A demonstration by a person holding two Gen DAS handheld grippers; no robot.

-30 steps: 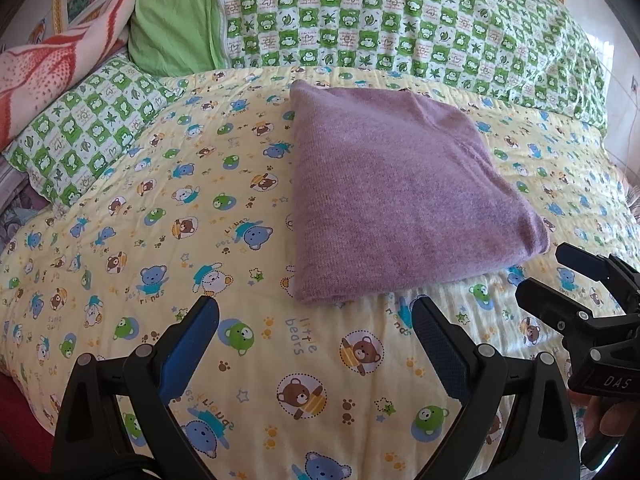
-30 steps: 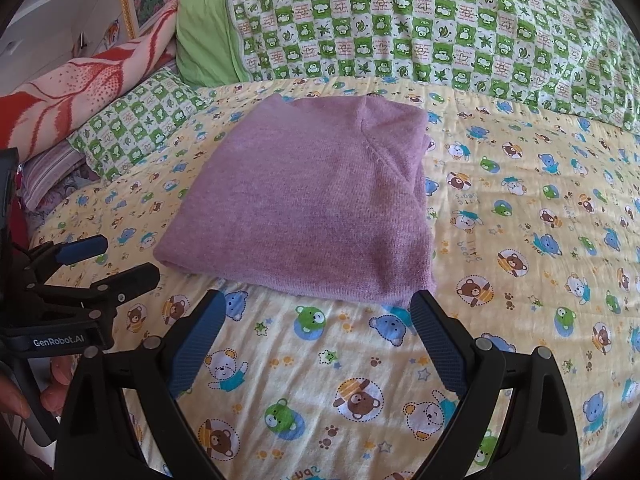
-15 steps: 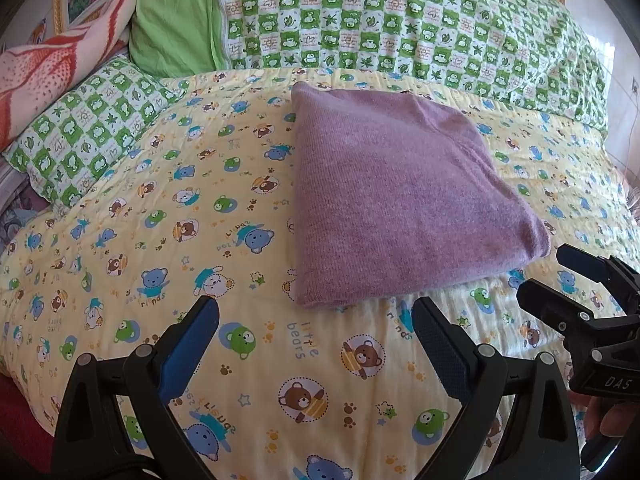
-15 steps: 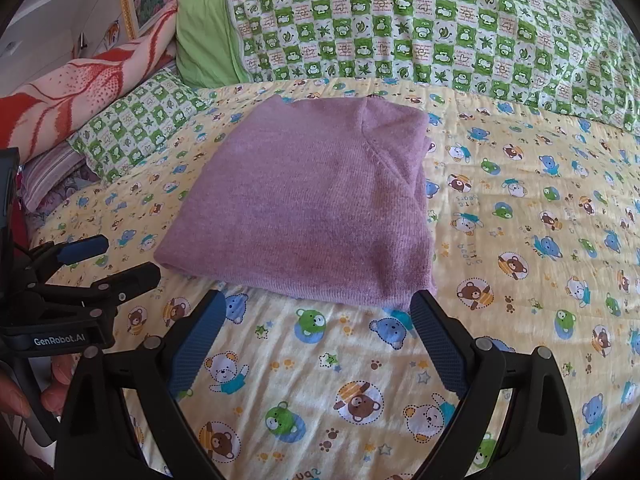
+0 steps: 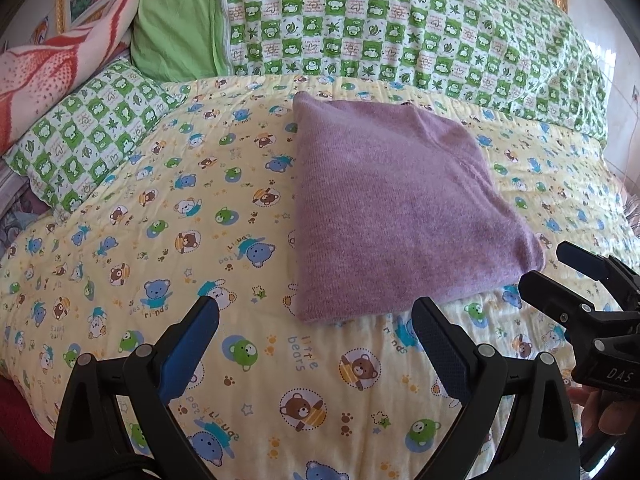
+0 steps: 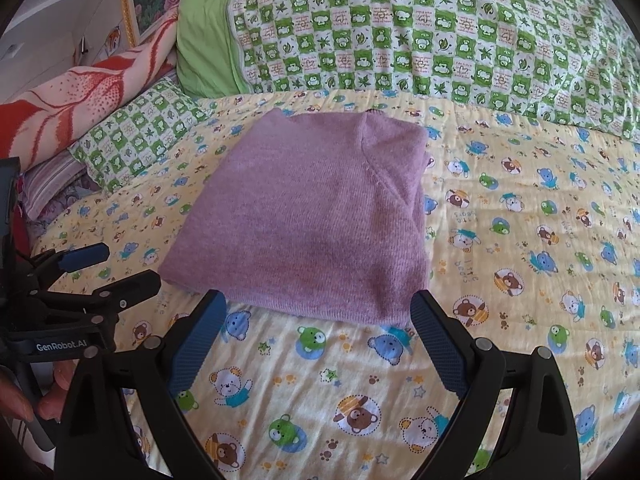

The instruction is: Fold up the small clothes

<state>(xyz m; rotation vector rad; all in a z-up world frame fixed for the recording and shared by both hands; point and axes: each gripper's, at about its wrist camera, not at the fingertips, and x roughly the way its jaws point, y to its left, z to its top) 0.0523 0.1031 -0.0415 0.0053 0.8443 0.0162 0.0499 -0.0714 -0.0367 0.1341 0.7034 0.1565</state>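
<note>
In the left wrist view, the left gripper [image 5: 314, 314] hangs with jaws wide and empty over the bear-print sheet [image 5: 160, 208]. The folded purple sweater [image 5: 392, 216] lies just beyond, slightly right. The right gripper [image 5: 560, 270] shows at the right edge, jaws apart.

In the right wrist view, the right gripper [image 6: 316, 308] is wide and empty, the sweater [image 6: 316, 220] just beyond its 2 fingertips. The left gripper [image 6: 108, 266] sits at the left, parted.

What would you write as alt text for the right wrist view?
A folded purple sweater lies flat on a yellow bear-print bedsheet, with green checked pillows behind it. The open right gripper sits just short of its near edge, touching nothing; the open left gripper enters from the left.
</note>
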